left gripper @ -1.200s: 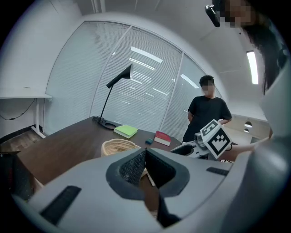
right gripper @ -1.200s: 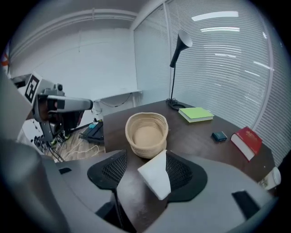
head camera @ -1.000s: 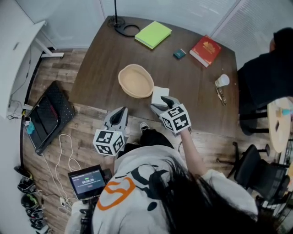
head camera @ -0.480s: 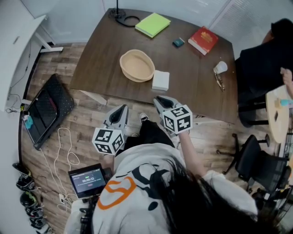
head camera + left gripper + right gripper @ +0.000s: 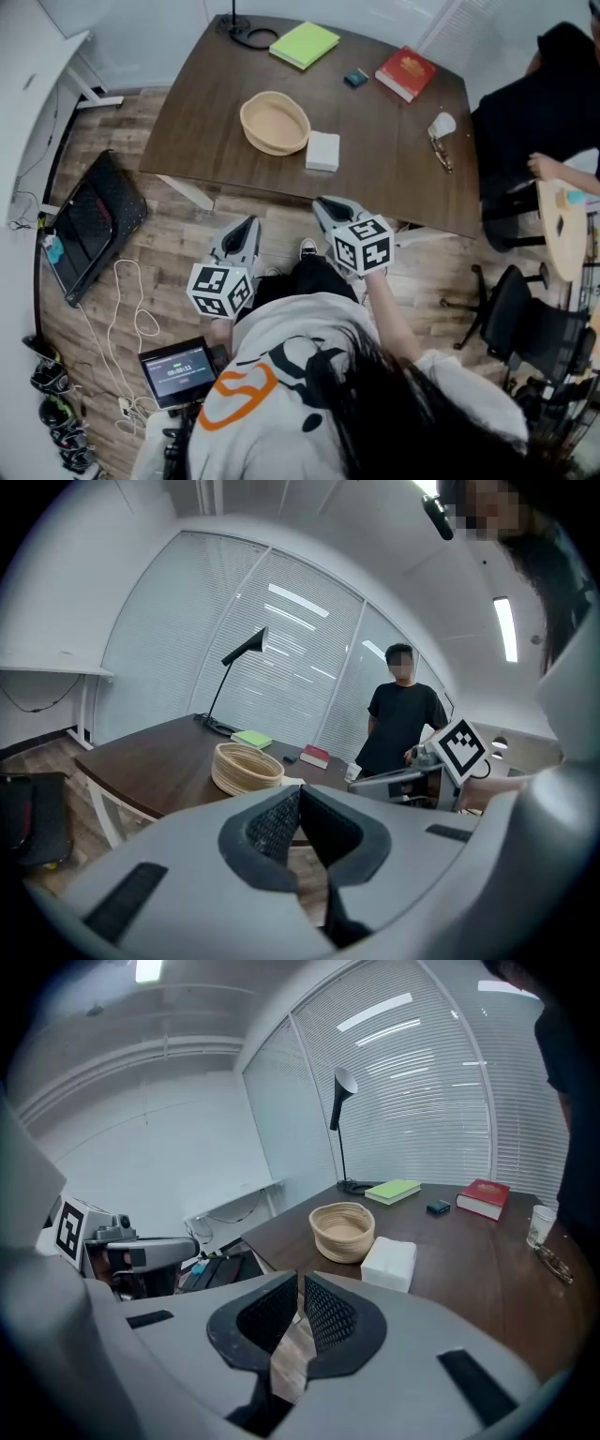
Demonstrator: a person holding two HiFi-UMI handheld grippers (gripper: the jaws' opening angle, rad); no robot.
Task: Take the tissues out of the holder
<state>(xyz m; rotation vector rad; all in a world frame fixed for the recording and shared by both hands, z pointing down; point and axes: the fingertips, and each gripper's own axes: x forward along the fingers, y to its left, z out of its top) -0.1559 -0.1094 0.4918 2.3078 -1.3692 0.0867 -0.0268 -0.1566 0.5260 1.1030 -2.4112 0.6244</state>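
A: Well, what fills most of the head view?

B: The dark wooden table (image 5: 394, 178), standing on a plank floor (image 5: 122, 131). A second person in black (image 5: 530, 103) is at its right-hand end.

A: And the holder?

B: The woven holder (image 5: 275, 123) sits upright on the left half of the table, with its mouth facing the ceiling.

A: Where are the tissues, then?

B: The white stack of tissues (image 5: 322, 151) lies flat on the tabletop, outside the holder and just beside it on its right. Whether the two touch is hard to tell.

A: And the grippers?

B: Both hang over the floor on the near side of the table, well apart from the tissues. The left gripper (image 5: 247, 225) has its jaws pressed together with nothing in them. The right gripper (image 5: 328, 204) has just been closing its jaws. Its own view shows the pads all but meeting, with only a sliver of floor visible between them and nothing held.

A: Is anything smaller on the table?

B: A green notebook (image 5: 304, 44) and a red book (image 5: 405, 72) lie along the far edge, with a small dark object (image 5: 355, 78) between them. On the right side a pale cup (image 5: 442, 125) stands beside a pair of glasses (image 5: 441, 156).
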